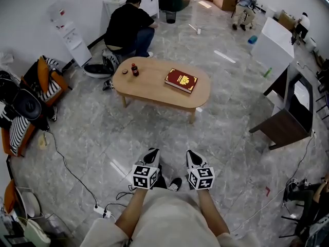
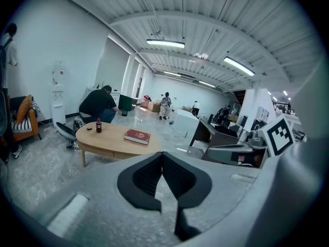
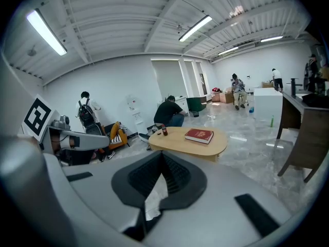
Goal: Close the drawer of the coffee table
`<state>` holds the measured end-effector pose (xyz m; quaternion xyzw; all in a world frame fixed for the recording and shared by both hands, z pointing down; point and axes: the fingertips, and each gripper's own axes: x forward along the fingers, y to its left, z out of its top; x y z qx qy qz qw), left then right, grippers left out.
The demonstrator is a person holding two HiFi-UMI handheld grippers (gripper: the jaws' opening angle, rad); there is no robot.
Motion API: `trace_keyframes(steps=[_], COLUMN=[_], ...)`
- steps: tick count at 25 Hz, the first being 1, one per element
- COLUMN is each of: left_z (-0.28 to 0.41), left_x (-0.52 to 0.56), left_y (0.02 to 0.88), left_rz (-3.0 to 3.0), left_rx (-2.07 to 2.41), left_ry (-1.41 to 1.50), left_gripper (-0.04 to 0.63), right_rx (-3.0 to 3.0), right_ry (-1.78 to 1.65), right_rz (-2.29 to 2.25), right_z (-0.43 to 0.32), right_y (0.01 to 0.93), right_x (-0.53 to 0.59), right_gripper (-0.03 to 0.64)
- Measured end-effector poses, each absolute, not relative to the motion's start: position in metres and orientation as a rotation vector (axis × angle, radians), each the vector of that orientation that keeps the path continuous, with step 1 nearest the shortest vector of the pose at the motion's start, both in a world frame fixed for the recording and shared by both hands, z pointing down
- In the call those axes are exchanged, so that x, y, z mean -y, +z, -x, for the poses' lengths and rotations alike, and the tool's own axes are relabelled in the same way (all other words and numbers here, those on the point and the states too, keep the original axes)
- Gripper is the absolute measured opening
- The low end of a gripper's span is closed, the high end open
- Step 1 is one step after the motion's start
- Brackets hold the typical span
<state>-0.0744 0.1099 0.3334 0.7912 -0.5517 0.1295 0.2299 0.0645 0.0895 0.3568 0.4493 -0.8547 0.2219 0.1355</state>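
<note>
L gripper & R gripper were held pressed together, empty, bottom centre. Table sat well apart, upper centre. Drawer open/closed couldn't be told; closer look advised.

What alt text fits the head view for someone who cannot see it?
Left gripper and right gripper, both shut and empty, hang side by side, well short of an oval coffee table. It holds a red book and a small bottle; a person in black crouches beyond.

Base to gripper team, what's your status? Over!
Left gripper and right gripper shut, empty, held close in. Coffee table far ahead, untouched; drawer not made out from here. Person crouching behind table, not in the path.
</note>
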Motion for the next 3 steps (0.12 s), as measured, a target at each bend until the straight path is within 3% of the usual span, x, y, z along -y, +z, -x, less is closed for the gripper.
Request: trace_keyframes(steps=[3], left_z=[0.0771], left_x=[-0.1094], left_y=[0.3324], left_rz=[-2.176], left_rx=[1.508], left_ry=[0.348], left_gripper=[0.009], right_rx=[2.478], right_ry=[0.644], right_rz=[-1.294], right_z=[-0.06], right_y=[0.3567], right_x=[-0.0888], right_gripper=[0.015])
